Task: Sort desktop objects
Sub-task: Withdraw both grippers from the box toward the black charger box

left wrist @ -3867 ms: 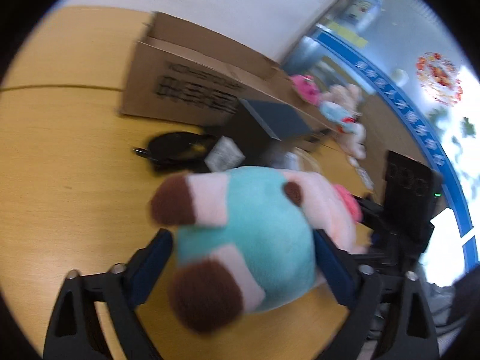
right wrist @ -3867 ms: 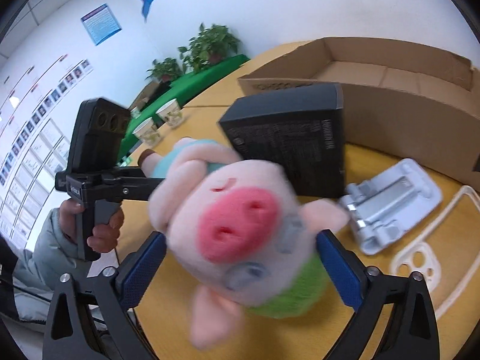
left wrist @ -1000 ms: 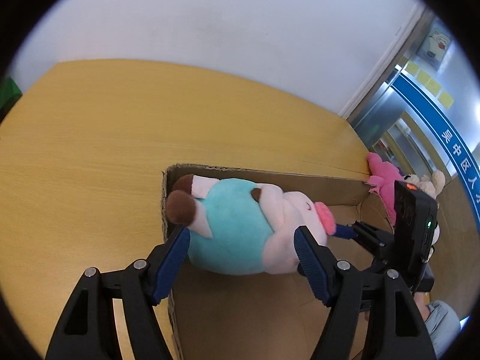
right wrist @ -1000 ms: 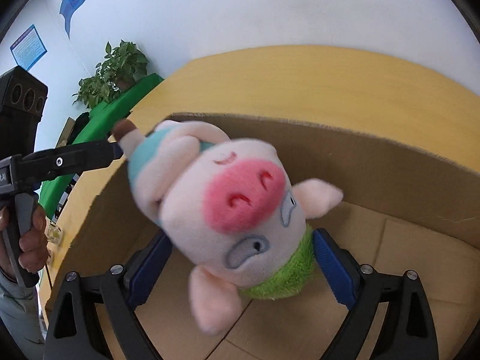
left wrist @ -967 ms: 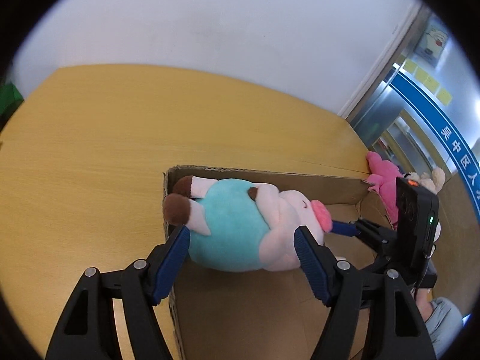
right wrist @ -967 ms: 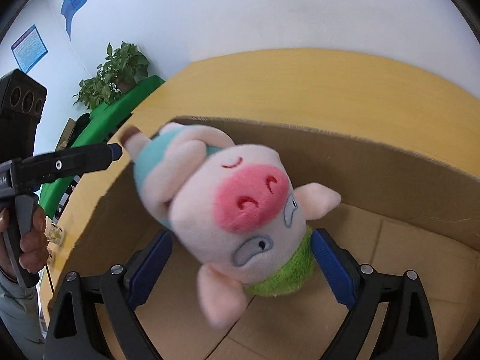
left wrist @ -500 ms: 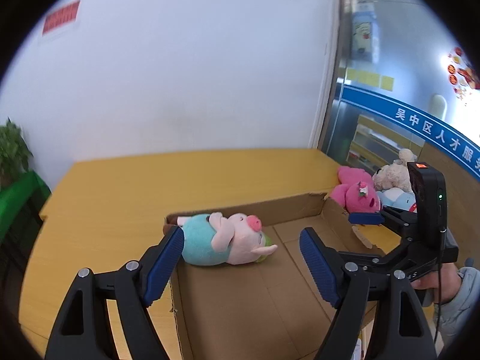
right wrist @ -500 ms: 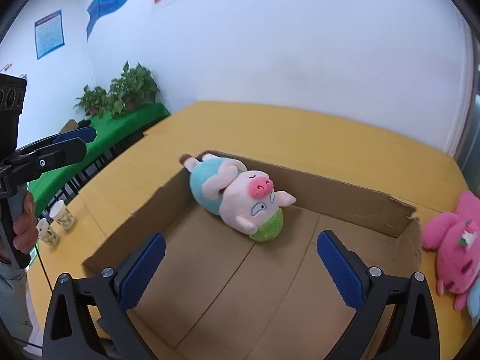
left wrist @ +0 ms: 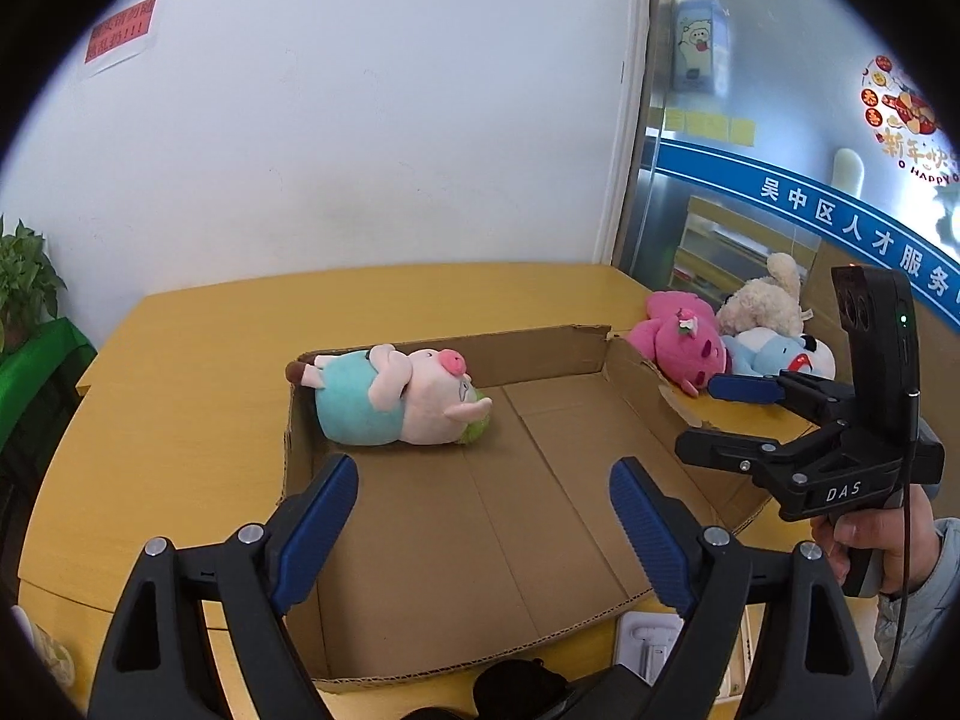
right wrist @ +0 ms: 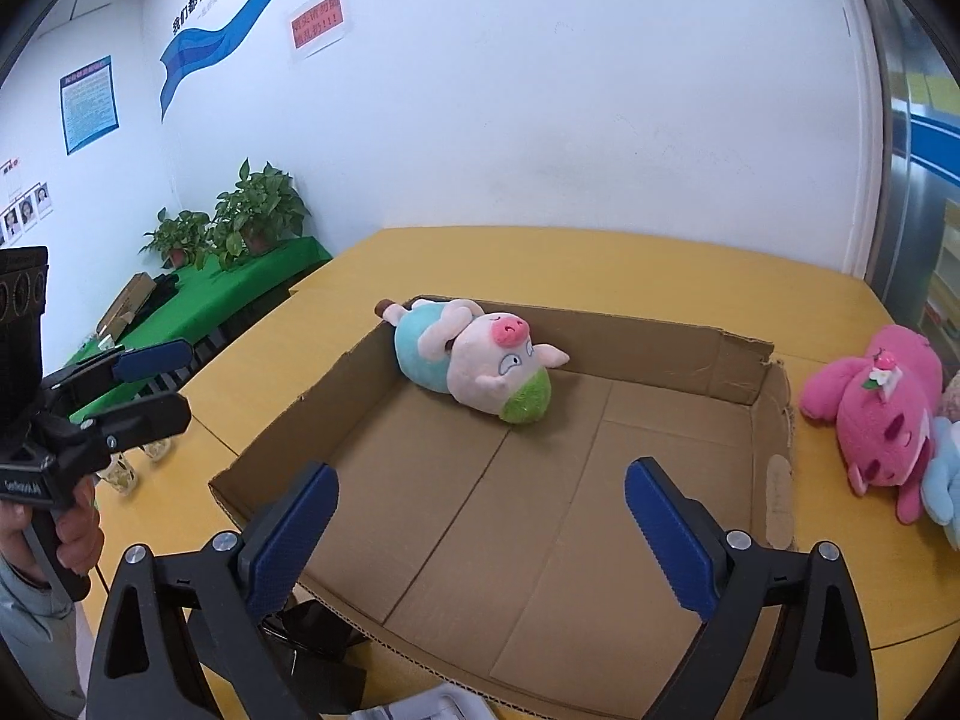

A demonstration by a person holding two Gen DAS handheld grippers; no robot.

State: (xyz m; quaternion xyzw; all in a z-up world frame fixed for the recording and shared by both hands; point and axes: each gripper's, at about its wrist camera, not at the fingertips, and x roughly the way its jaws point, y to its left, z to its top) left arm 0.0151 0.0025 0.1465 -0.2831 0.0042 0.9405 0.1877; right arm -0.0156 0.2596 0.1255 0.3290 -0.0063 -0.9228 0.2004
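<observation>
A plush pig (left wrist: pixel 399 401) in a teal shirt lies on its side in the far left corner of the open cardboard box (left wrist: pixel 540 516); it also shows in the right wrist view (right wrist: pixel 474 360) inside the box (right wrist: pixel 540 510). My left gripper (left wrist: pixel 483 519) is open and empty above the box's near edge. My right gripper (right wrist: pixel 480 531) is open and empty, also over the near part of the box. Each gripper shows in the other's view: the right gripper (left wrist: pixel 750 414) and the left gripper (right wrist: pixel 144 384).
A pink plush (left wrist: pixel 678 342), a cream plush (left wrist: pixel 762 300) and a blue-and-white plush (left wrist: pixel 780 357) lie on the yellow table (left wrist: pixel 180 408) right of the box. The pink plush also shows in the right wrist view (right wrist: pixel 882 414). Dark and white items sit by the box's near edge (left wrist: pixel 648 648). Paper cups (right wrist: pixel 120 474) stand at left.
Both grippers have let go of the pig and opened. It now lies in the box's far corner, and both grippers have pulled back and up from it.
</observation>
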